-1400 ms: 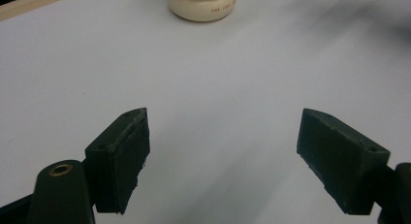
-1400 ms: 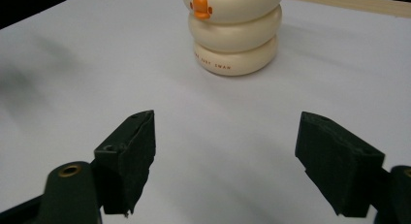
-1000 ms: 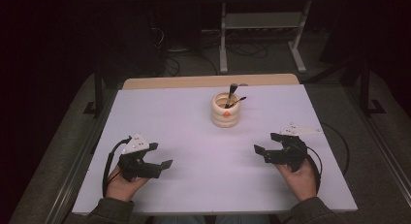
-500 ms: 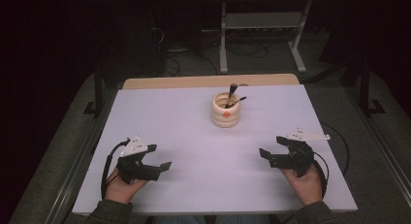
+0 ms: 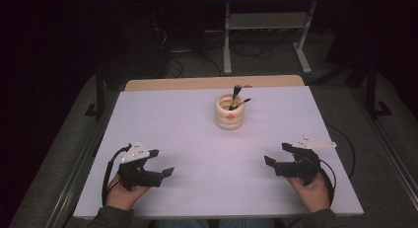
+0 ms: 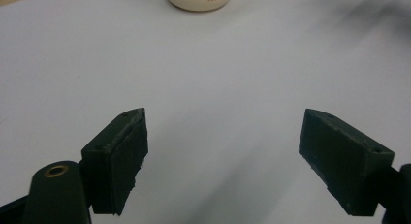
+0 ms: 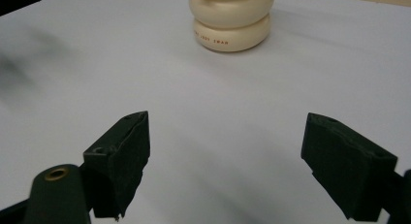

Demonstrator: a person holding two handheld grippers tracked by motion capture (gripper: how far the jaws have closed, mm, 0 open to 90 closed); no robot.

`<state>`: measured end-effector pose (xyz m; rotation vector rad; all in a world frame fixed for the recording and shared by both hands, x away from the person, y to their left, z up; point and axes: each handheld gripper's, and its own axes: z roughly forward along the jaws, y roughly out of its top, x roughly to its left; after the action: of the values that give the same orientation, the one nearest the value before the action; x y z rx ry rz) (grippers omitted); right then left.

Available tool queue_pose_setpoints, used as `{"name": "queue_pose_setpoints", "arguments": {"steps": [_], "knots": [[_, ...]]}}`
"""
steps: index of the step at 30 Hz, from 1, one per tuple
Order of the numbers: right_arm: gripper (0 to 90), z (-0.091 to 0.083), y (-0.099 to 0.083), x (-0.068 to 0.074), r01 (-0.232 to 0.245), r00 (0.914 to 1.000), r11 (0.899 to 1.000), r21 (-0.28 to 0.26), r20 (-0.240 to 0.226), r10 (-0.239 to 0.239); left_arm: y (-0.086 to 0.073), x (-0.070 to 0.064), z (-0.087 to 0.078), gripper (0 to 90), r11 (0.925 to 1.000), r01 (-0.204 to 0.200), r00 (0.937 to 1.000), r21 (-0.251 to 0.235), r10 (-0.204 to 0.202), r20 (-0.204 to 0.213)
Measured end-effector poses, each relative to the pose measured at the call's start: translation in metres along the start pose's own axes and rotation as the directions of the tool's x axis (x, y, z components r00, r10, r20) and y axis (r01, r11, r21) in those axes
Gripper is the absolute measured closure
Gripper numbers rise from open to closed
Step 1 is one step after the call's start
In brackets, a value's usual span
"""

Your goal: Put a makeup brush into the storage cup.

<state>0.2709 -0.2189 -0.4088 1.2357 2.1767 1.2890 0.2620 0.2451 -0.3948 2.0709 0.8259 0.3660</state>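
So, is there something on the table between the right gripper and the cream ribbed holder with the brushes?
Nothing visible is in the way. Bare white table lies between the right gripper, its jaws apart, and the cream ribbed ceramic holder with two dark-handled brushes in it.

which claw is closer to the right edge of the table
The right claw, held by the hand near the table's right edge; the left claw sits well in from its side. Both are open.

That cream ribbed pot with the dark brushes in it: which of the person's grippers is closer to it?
Right, by a little. The right gripper sits below and right of the cream ribbed pot; the left gripper lies farther off, below and left. Both are open, apart from it.
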Motion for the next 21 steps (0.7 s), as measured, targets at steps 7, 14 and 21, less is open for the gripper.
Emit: {"name": "queue_pose_setpoints", "arguments": {"steps": [7, 14, 21], "knots": [[16.8, -0.0013, -0.0014, -0.0001, 0.005, 1.0, 1.0, -0.005, 0.002, -0.005, -0.0031, -0.0001, -0.0002, 17.6, 0.9999, 0.011, 0.9999, 0.0, -0.011, 0.0], [16.9, -0.0025, -0.0045, -0.0007, 0.001, 1.0, 1.0, -0.008, -0.001, -0.001, -0.006, 0.0013, 0.0003, 17.6, 0.9999, 0.009, 1.0, 0.008, -0.009, -0.002], [16.9, -0.0036, -0.0055, 0.0009, 0.003, 1.0, 1.0, -0.007, -0.004, -0.004, -0.0069, 0.0007, 0.0015, 17.6, 0.9998, 0.014, 0.9999, 0.012, -0.014, 0.004]]}}
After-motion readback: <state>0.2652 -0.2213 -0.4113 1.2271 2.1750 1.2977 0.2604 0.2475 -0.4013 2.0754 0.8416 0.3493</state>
